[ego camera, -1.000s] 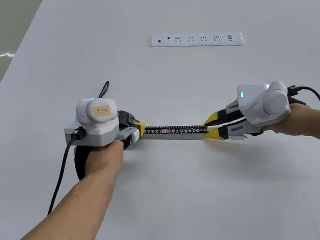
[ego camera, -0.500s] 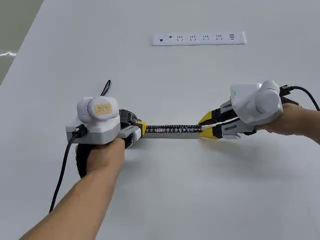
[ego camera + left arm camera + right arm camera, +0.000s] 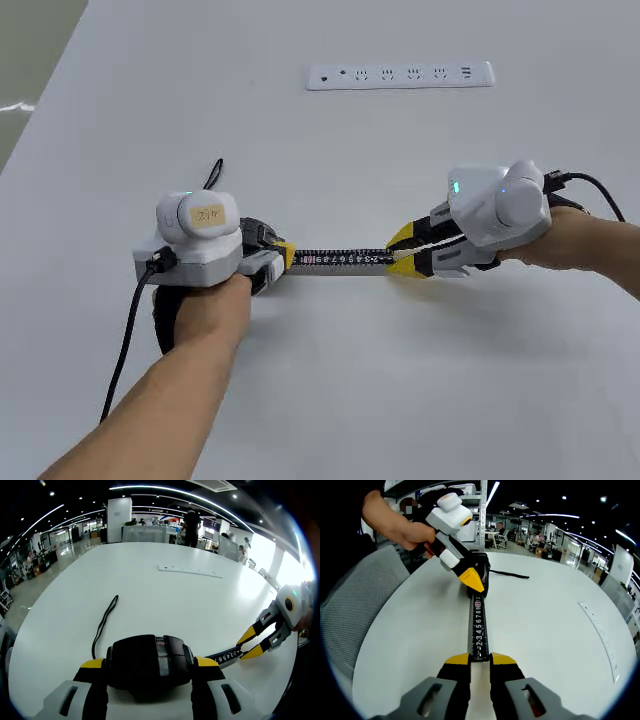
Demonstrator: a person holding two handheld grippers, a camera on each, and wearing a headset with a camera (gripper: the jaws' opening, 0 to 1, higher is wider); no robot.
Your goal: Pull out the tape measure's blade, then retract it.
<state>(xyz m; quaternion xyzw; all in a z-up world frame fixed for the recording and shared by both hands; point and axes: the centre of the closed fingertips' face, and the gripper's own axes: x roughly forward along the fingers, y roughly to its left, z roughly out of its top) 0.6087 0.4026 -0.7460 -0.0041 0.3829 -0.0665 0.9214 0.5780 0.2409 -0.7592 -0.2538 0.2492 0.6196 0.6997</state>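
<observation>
While our left tool clamps the black rounded tape-measure case on the white worktop and our right tool pinches the tip of its thin numbered blade, we judge the blade springy, slick, best held flat at its very end.

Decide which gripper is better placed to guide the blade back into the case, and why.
Right, probably. The right gripper is shut on the free end of the blade; the left gripper clamps the tape measure case and can only steady it.
</observation>
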